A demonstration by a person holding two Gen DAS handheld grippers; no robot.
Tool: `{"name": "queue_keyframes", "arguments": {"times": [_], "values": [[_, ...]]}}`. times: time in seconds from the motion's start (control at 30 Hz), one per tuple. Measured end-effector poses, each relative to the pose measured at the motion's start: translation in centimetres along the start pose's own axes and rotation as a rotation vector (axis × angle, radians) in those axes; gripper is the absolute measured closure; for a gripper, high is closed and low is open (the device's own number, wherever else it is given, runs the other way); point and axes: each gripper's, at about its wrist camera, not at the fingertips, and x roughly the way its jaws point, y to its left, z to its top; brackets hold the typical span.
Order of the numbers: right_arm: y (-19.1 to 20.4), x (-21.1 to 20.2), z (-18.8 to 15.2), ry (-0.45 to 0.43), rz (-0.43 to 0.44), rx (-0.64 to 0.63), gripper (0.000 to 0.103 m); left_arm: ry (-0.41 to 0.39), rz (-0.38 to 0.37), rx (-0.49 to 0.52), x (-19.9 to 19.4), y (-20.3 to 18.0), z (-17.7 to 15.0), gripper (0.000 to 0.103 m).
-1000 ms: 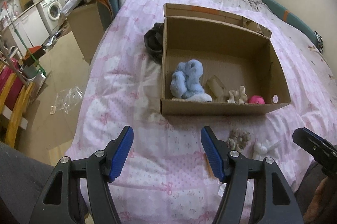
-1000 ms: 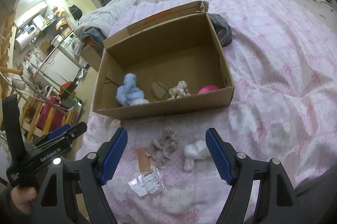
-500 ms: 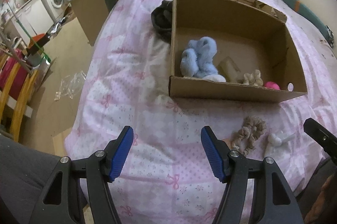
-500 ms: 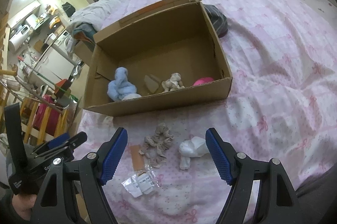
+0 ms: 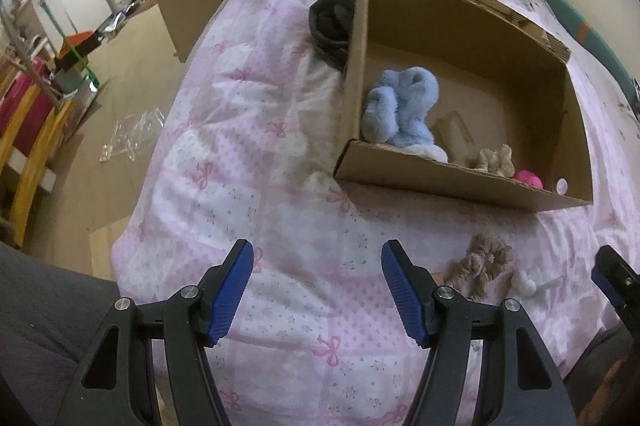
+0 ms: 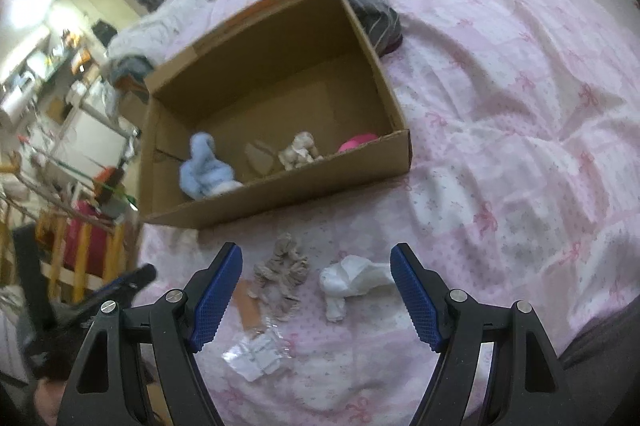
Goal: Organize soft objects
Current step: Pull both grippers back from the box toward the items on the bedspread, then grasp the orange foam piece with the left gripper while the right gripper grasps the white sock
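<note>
An open cardboard box [image 5: 448, 181] [image 6: 280, 185] lies on the pink bedspread. Inside are a fluffy blue toy [image 5: 404, 109] [image 6: 204, 171], a beige scrunchie [image 5: 496, 159] [image 6: 300, 151] and a pink ball [image 5: 530, 179] [image 6: 356, 142]. In front of the box lie a tan scrunchie [image 5: 480, 264] [image 6: 282, 268] and a white soft item [image 5: 528, 284] [image 6: 352, 280]. My left gripper [image 5: 316, 290] is open and empty above the bedspread, left of the tan scrunchie. My right gripper [image 6: 316, 292] is open and empty, with both loose items between its fingers' line of sight.
A dark bundle of cloth [image 5: 332, 21] [image 6: 376, 19] lies beside the box. A clear plastic packet [image 6: 256, 352] and a brown card [image 6: 248, 306] lie near the right gripper. The bed's edge and floor [image 5: 100, 129] are at the left, with yellow furniture [image 5: 28, 137].
Both grippers have moved closer to the bed and the loose items. The views have tilted downward. Both stay open.
</note>
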Motion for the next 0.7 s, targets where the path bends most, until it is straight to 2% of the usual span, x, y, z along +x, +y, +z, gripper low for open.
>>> {"name": "queue_keyframes", "arguments": {"times": [0.1, 0.23, 0.3, 0.33, 0.4, 0.47, 0.6, 0.63, 0.67, 0.7], "values": [[-0.2, -0.5, 0.1, -0.021, 0.005, 0.013, 0.022, 0.043, -0.021, -0.019, 0.9, 0.1, 0.0, 0.039], [-0.7, -0.1, 0.4, -0.008, 0.009, 0.043, 0.022, 0.112, -0.108, 0.001, 2.2, -1.3, -0.5, 0.04], [-1.0, 0.1, 0.5, 0.003, 0.013, 0.057, 0.022, 0.185, -0.176, 0.033, 3.5, -2.8, -1.1, 0.047], [-1.1, 0.2, 0.5, 0.007, 0.014, 0.064, 0.022, 0.229, -0.217, 0.047, 4.2, -3.6, -1.4, 0.061], [-1.5, 0.4, 0.5, 0.014, 0.021, 0.079, 0.022, 0.303, -0.273, 0.071, 5.4, -5.0, -2.1, 0.065], [-1.8, 0.6, 0.6, 0.021, 0.03, 0.097, 0.022, 0.326, -0.272, 0.092, 6.3, -6.0, -2.6, 0.065], [-2.1, 0.8, 0.5, 0.03, 0.033, 0.123, 0.022, 0.317, -0.277, 0.12, 7.0, -7.3, -2.9, 0.065], [-2.2, 0.9, 0.5, 0.031, 0.031, 0.124, 0.022, 0.319, -0.267, 0.131, 7.2, -7.5, -2.9, 0.069], [-2.2, 0.9, 0.5, 0.032, 0.031, 0.127, 0.022, 0.325, -0.24, 0.153, 7.6, -7.8, -2.9, 0.078], [-2.3, 0.9, 0.5, 0.032, 0.03, 0.127, 0.022, 0.321, -0.22, 0.166, 7.7, -8.0, -2.9, 0.083]]}}
